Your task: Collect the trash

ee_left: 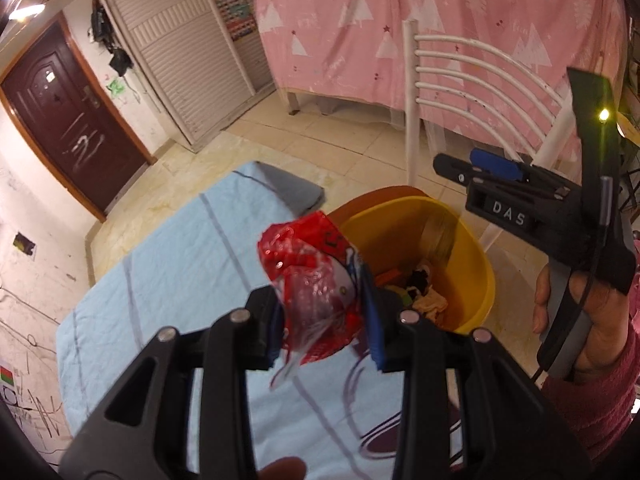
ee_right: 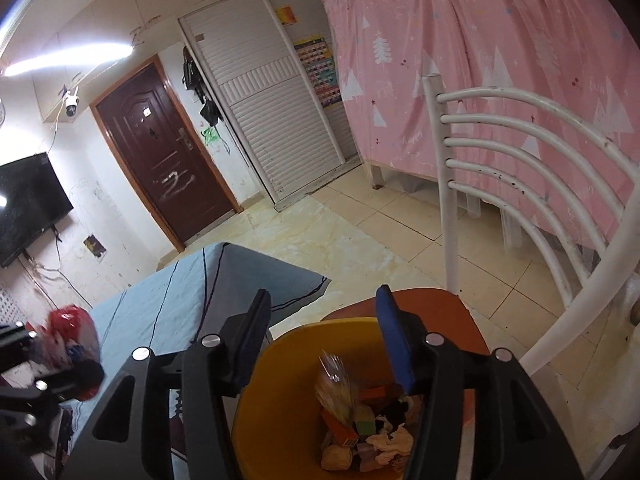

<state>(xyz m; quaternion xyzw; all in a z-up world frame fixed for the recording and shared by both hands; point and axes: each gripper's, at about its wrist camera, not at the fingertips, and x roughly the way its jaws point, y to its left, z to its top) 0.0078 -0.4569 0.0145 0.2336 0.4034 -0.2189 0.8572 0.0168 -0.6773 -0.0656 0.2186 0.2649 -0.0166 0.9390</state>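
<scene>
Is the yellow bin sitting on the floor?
No, the yellow bin stands on the orange seat of the white chair, well above the tiled floor.

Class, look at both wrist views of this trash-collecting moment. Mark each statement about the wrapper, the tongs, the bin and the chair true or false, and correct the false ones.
1. The left tongs grip a red wrapper. True.
2. The right tongs hold a wrapper too. False: they stand open with nothing between them, over the bin.
3. The bin is blue. False: it is yellow.
4. The bin already has trash in it. True.
5. The bin stands on the floor. False: it sits on the orange seat of a white chair.
6. The red wrapper is not yet in the bin. True.
</scene>
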